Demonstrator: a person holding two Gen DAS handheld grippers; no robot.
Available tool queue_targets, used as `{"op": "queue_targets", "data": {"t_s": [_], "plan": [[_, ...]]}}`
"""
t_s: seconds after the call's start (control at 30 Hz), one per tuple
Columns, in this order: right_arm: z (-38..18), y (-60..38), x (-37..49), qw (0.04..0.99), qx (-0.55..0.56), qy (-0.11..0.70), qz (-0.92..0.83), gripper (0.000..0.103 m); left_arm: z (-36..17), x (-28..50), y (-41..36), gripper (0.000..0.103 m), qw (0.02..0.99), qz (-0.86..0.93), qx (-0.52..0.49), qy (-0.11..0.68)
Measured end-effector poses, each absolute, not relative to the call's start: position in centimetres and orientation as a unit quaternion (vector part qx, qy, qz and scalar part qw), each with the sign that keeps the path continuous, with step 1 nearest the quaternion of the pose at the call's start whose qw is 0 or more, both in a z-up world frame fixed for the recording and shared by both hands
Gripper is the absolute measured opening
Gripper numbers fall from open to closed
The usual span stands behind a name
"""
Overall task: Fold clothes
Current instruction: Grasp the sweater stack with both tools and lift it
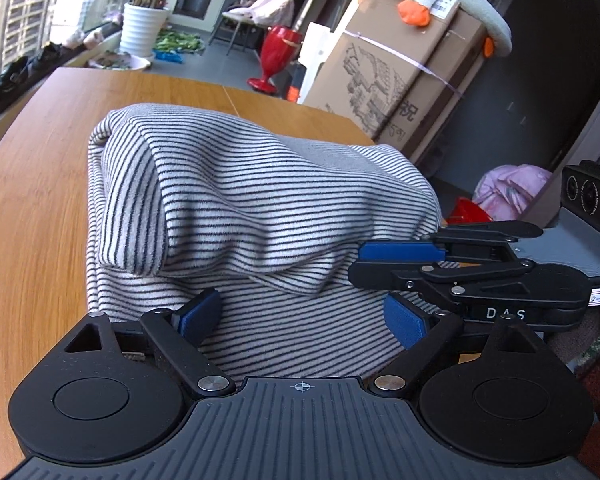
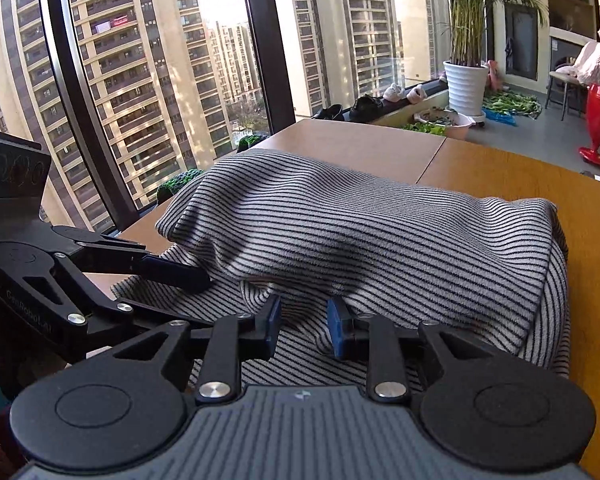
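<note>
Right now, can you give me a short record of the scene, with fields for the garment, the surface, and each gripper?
garment: striped garment, folded over on itself, top layer puffed up, not flat
surface: wooden table
left gripper: open, fingers apart above the lower layer at the near edge, holding nothing
right gripper: open, blue pads at the edge of the top fold, not clamped
also in view: cardboard box, white plant pot

Left tongs (image 1: 304, 318) and right tongs (image 2: 303, 328) both spread apart
</note>
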State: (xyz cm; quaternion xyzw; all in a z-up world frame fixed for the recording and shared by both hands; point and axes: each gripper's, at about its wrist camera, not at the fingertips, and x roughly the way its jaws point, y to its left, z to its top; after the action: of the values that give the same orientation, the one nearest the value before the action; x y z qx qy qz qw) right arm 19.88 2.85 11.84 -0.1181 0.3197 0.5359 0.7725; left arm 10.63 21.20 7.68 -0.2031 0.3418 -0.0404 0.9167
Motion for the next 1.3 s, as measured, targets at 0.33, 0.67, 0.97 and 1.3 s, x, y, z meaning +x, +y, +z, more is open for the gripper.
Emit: {"op": "queue_targets", "data": {"t_s": [0.33, 0.67, 0.97, 1.3], "plan": [[12.3, 7.0, 25.5, 0.807, -0.082, 0.313, 0.493, 0.024, 7.5, 10.4, 21.0, 0.093, 0.922, -0.047, -0.188, 0.336], [10.2, 6.2, 25.4, 0.793, -0.071, 0.341, 0.499, 0.025, 9.5, 9.7, 22.6, 0.091, 0.921, -0.088, -0.239, 0.295], [11.1, 4.2, 24.5, 0.802, -0.066, 0.318, 0.502, 0.025, 10.9, 13.7, 24.9, 0.090, 0.938, -0.045, -0.225, 0.261], [11.3, -1.1, 28.8, 0.848, -0.070, 0.321, 0.416, 0.036, 7.6, 15.9, 28.9, 0.077, 0.920, -0.011, -0.273, 0.281]]}}
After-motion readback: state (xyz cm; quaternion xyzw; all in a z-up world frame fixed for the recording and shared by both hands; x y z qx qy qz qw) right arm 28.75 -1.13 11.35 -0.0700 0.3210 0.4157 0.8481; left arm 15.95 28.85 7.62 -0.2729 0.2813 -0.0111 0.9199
